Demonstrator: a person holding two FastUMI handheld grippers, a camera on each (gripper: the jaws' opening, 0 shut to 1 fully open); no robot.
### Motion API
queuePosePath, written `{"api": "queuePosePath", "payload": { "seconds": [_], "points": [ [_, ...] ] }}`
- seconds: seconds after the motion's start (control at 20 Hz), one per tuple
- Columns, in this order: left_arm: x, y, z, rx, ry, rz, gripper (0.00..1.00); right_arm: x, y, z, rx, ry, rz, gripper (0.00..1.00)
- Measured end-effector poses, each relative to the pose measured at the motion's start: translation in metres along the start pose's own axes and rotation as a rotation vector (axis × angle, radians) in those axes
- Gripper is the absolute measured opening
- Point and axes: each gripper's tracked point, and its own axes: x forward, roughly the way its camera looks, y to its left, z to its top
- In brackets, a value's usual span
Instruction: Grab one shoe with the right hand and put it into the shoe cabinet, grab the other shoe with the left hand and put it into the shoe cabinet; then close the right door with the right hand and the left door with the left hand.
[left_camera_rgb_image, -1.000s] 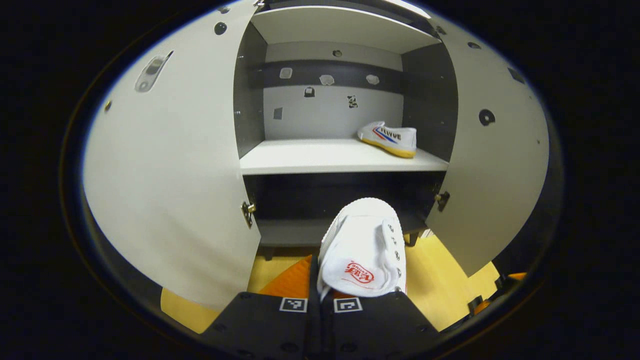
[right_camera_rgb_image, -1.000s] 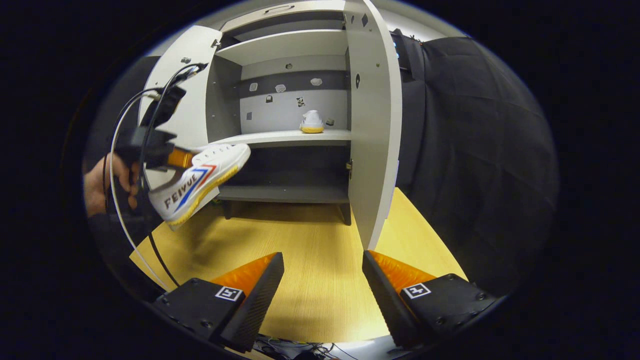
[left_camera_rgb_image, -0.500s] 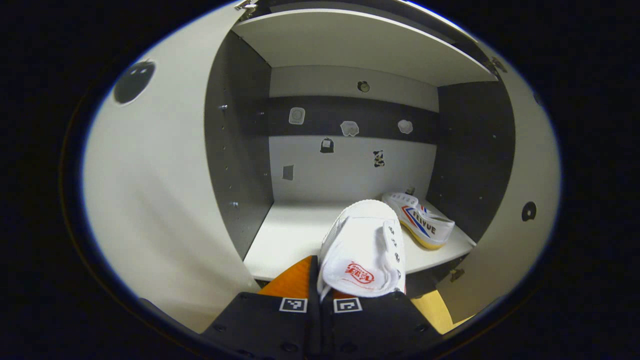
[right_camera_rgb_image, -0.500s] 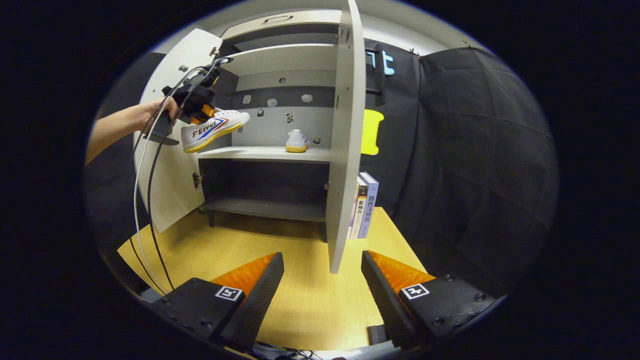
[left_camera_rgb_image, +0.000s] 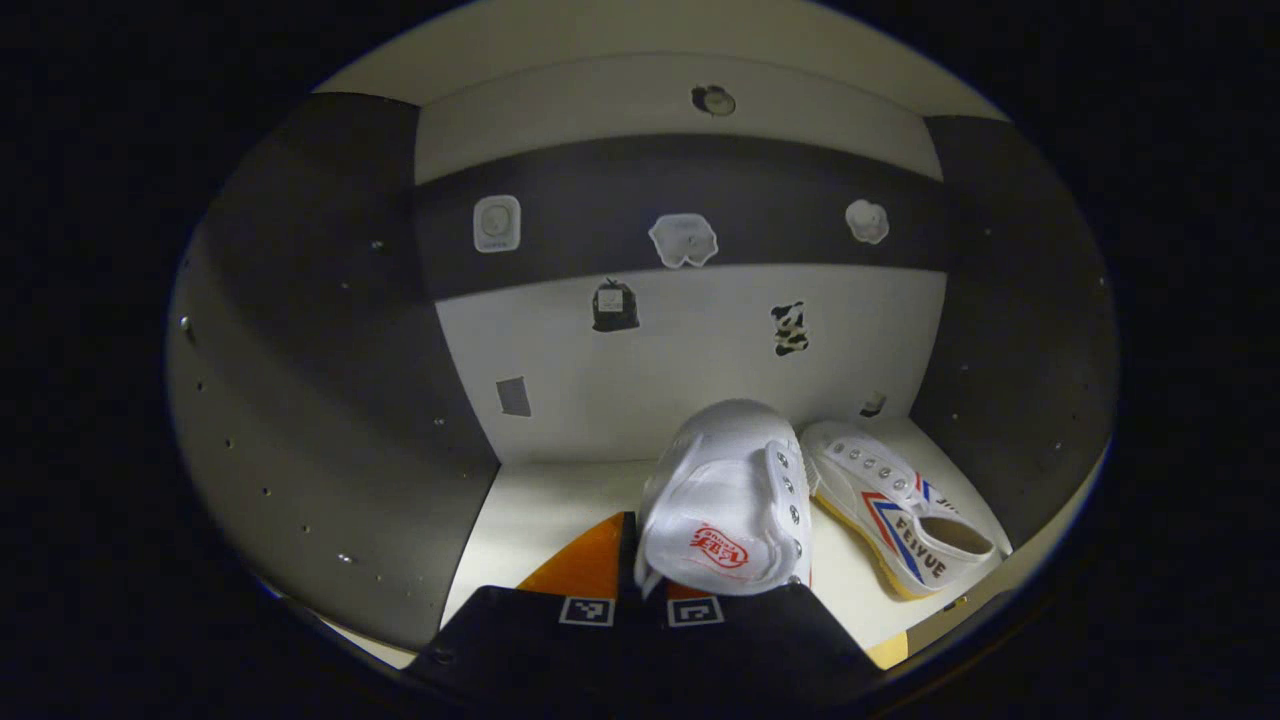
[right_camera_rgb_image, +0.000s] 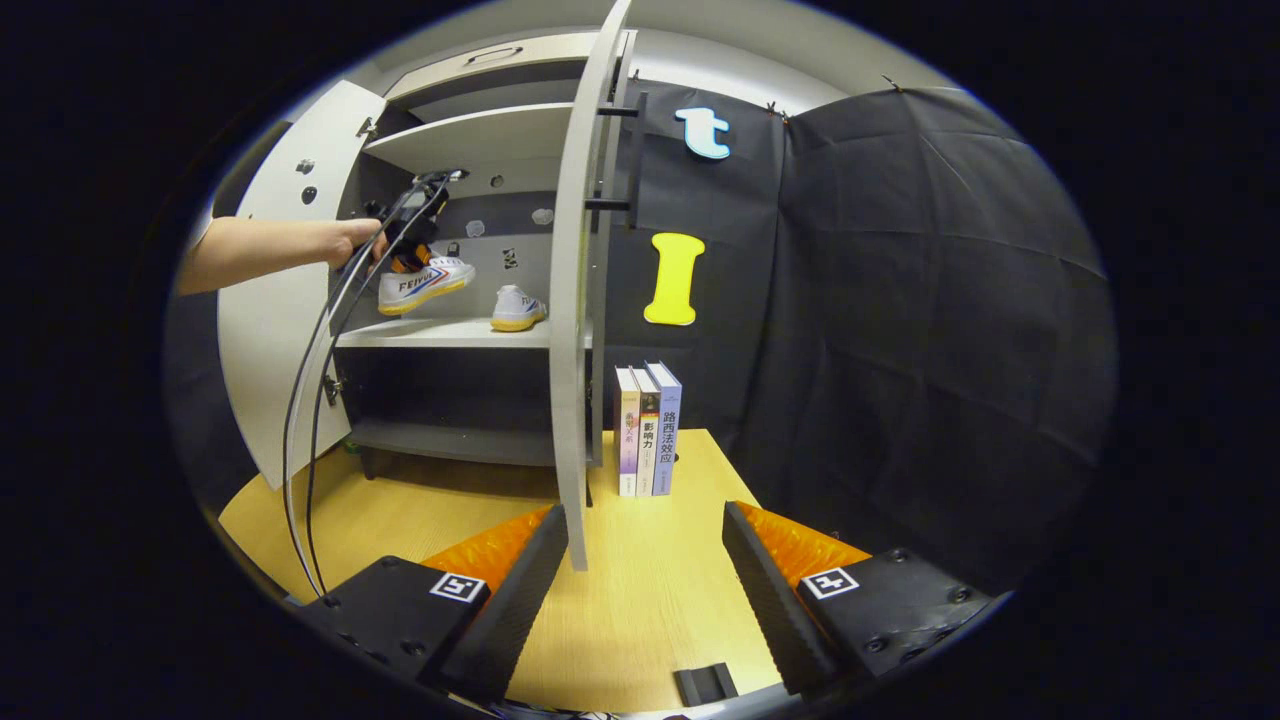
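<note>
Left gripper (left_camera_rgb_image: 640, 585) clamps the second shoe (left_camera_rgb_image: 728, 500) above the shelf (left_camera_rgb_image: 540, 505); first shoe (left_camera_rgb_image: 895, 505) sits at 3 o'clock. It should lower flat, then release. Right gripper (right_camera_rgb_image: 645, 560) wide, empty, near the right door (right_camera_rgb_image: 572, 300).

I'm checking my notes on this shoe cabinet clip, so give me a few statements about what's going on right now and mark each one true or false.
1. The left gripper is shut on a white shoe held above the shelf. True.
2. The right gripper is carrying a shoe. False: it is open and holds nothing.
3. Another shoe already rests on the shelf, to the right of the held one in the left gripper view. True.
4. The right door is closed. False: it stands open, edge-on in the right gripper view.
5. Three books lie flat on the table. False: they stand upright beside the cabinet.
</note>
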Motion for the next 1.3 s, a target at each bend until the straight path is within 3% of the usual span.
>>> {"api": "queuePosePath", "payload": {
  "seconds": [0.3,0.55,0.7,0.75,0.85,0.95,1.25,1.3],
  "points": [
    [0.043,-0.004,-0.022,0.102,0.110,0.073,0.05,0.008,-0.005,0.005,0.029,-0.007,0.014,0.99],
    [0.032,-0.013,-0.021,0.097,0.101,0.040,0.12,0.017,0.000,0.013,0.039,-0.016,0.046,0.99],
    [0.001,-0.003,-0.014,0.118,0.032,0.032,0.46,0.013,0.003,0.026,0.062,-0.036,0.068,0.99],
    [-0.013,-0.003,-0.011,0.141,-0.013,0.010,0.73,0.011,0.009,0.030,0.081,-0.035,0.090,0.99],
    [-0.047,-0.008,-0.006,0.173,-0.108,-0.039,0.88,0.007,0.012,0.046,0.115,-0.055,0.109,0.99],
    [-0.090,-0.012,-0.006,0.176,-0.195,-0.073,0.97,0.002,0.007,0.064,0.125,-0.084,0.098,0.99],
    [-0.224,-0.024,-0.036,0.072,-0.439,-0.160,1.00,-0.005,-0.013,0.114,0.143,-0.156,0.027,0.99],
    [-0.243,-0.028,-0.047,0.057,-0.456,-0.191,0.96,-0.006,-0.015,0.119,0.154,-0.163,0.016,0.99]
  ]
}}
